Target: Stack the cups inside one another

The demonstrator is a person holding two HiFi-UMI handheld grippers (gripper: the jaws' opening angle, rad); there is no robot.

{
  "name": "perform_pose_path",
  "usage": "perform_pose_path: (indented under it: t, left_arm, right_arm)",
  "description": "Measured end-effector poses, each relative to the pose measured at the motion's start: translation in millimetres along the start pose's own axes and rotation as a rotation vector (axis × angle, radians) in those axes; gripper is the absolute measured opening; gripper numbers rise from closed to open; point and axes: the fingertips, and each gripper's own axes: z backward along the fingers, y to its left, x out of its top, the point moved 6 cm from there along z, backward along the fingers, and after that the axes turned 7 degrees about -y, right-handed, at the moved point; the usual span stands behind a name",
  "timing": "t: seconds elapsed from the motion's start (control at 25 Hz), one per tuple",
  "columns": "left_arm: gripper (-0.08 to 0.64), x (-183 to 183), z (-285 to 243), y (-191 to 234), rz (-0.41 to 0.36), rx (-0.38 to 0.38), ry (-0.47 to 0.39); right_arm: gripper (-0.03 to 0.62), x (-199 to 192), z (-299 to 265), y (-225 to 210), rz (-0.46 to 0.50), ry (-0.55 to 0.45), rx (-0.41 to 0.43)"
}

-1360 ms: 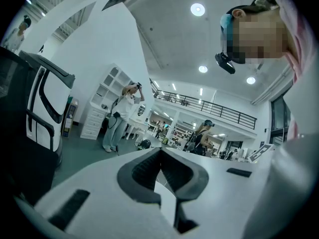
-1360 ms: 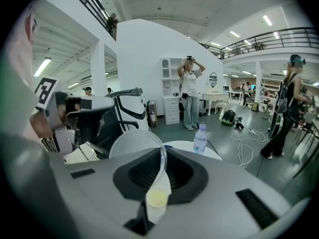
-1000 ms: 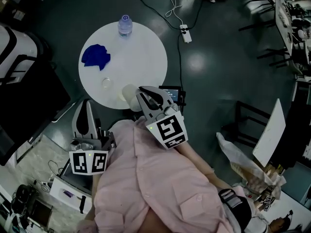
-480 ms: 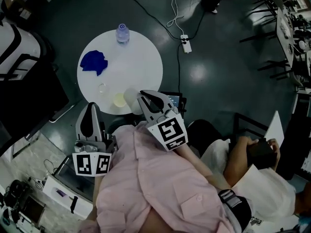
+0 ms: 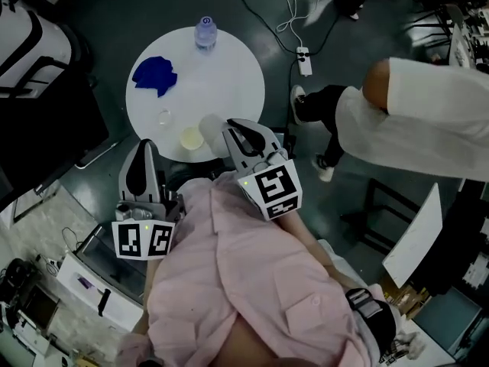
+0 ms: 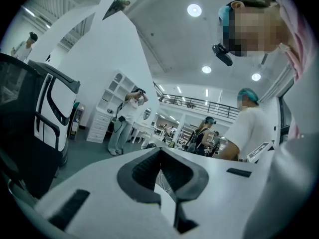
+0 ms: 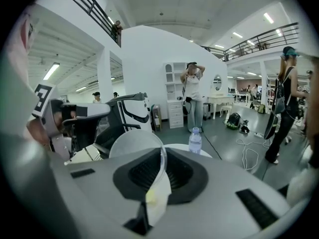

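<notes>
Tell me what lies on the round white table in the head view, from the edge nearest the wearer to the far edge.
yellowish cup → small clear cup → blue cloth → water bottle

- Surface (image 5: 229, 60): near rim hidden behind the right claw (image 5: 228, 125) and the cup (image 5: 210, 126) pinched in it.
- Cup: in the right gripper view its lower part is lost behind the claw's body; only the upper wall and rim show.
- Small clear thing (image 5: 164, 116) on the surface: too small to identify.
- Passer-by in white (image 5: 420, 121): cut off at the head view's right edge.
</notes>
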Motion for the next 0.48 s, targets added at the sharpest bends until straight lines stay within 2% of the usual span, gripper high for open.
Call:
perform_pose_path:
  t: [0.48]
  left_arm:
    - [0.009, 4.7, -6.9, -0.7, 0.005, -0.051, 0.017]
  right_arm:
    - [0.041, -1.4, -1.7, 5.3, -0.005, 0.018, -0.015]
